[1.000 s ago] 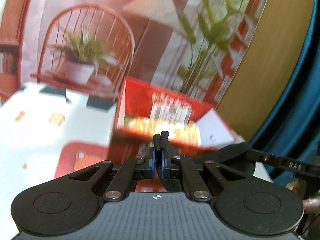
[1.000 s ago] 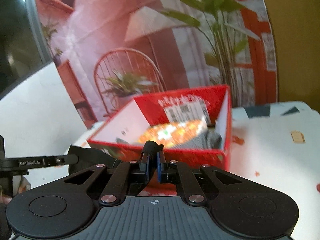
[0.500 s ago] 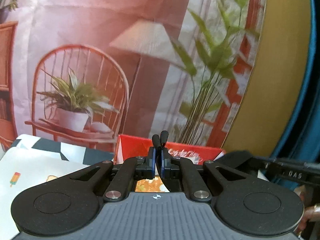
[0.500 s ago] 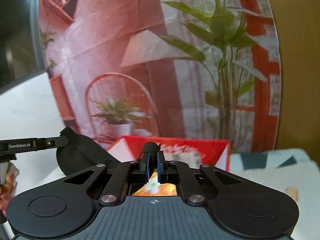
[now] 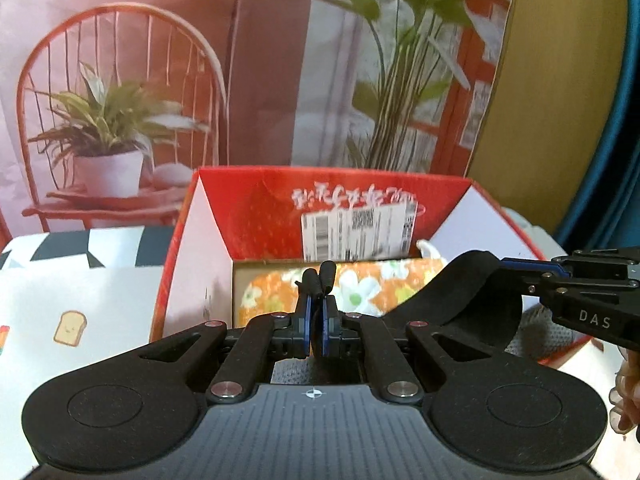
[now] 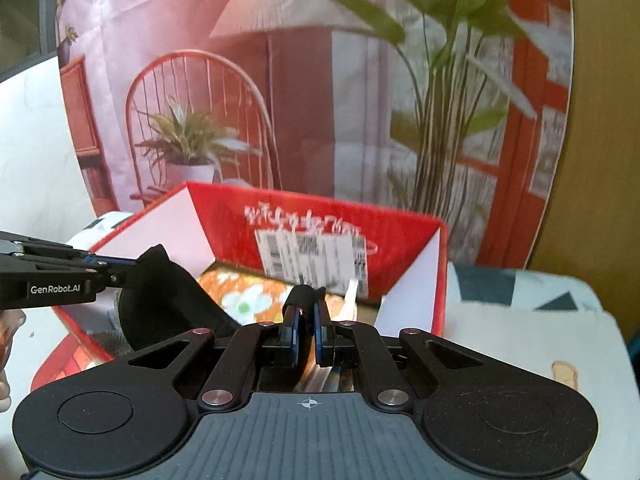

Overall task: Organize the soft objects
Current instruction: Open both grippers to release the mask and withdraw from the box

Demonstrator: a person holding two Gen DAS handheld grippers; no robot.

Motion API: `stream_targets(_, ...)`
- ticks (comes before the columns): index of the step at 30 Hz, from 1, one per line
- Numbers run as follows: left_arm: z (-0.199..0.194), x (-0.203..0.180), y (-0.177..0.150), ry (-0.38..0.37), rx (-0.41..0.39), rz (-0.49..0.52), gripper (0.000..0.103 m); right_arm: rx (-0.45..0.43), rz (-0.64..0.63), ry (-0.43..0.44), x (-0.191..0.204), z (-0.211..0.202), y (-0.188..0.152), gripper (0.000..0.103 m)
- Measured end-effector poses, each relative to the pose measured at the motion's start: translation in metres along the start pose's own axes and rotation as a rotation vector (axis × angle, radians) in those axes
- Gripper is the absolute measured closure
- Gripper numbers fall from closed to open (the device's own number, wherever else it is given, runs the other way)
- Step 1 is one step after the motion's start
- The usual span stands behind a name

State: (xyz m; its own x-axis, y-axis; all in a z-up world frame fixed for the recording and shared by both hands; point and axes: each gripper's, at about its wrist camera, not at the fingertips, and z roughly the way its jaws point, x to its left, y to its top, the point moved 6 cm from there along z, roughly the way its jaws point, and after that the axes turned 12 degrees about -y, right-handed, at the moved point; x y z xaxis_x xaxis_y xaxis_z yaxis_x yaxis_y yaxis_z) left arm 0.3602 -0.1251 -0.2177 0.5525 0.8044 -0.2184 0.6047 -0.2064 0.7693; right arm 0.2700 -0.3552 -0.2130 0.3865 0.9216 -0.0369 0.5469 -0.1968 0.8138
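Red cardboard box (image 5: 256, 208) with white inner flaps and white script; inside it, an orange cloth (image 5: 372, 288) patterned with white and green flowers. White tablecloth (image 5: 80, 300) printed with toast motifs and dark triangles. Black cloth (image 6: 160, 296). Pink‑red printed backdrop (image 5: 260, 80).

Each camera sits just behind its own tool and looks forward and slightly down along the closed fingers. Both face the open red box (image 5: 276, 204) on the tabletop (image 5: 80, 296) from close by, the left view square-on, the right view from its right side. They share the box, its orange flowered cloth (image 5: 372, 288) and the printed backdrop (image 5: 256, 60).
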Motion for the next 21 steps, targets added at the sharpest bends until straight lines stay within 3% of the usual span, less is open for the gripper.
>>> stream_targets(8, 0.003, 0.004, -0.005, 0.019, 0.032, 0.011, 0.096, 0.023, 0.014, 0.001, -0.001, 0.002, -0.009, 0.095)
stream_targets(9, 0.001, 0.004, -0.004, 0.017, 0.031, 0.014, 0.090, 0.021, 0.018, -0.004, -0.001, 0.001, -0.009, 0.092)
stream_targets(10, -0.002, 0.003, -0.003, 0.011, 0.029, 0.017, 0.077, 0.014, 0.021, -0.012, -0.002, -0.001, -0.009, 0.089)
stream_targets(11, -0.005, 0.003, -0.002, 0.004, 0.025, 0.016, 0.068, 0.007, 0.020, -0.026, -0.003, -0.004, -0.009, 0.080)
stream_targets(12, -0.010, 0.003, -0.002, -0.002, 0.012, 0.014, 0.049, -0.003, 0.015, -0.041, -0.003, -0.007, -0.009, 0.072)
stream_targets(13, -0.016, 0.002, -0.001, -0.005, -0.005, 0.019, 0.040, -0.013, 0.010, -0.049, -0.004, -0.010, -0.008, 0.069)
stream_targets(15, -0.026, 0.000, 0.000, -0.004, -0.025, 0.030, 0.040, -0.036, 0.004, -0.050, -0.003, -0.019, -0.009, 0.053)
stream_targets(21, -0.070, -0.010, -0.013, -0.034, -0.052, 0.042, 0.040, -0.096, 0.057, 0.016, -0.006, -0.063, -0.012, 0.047)
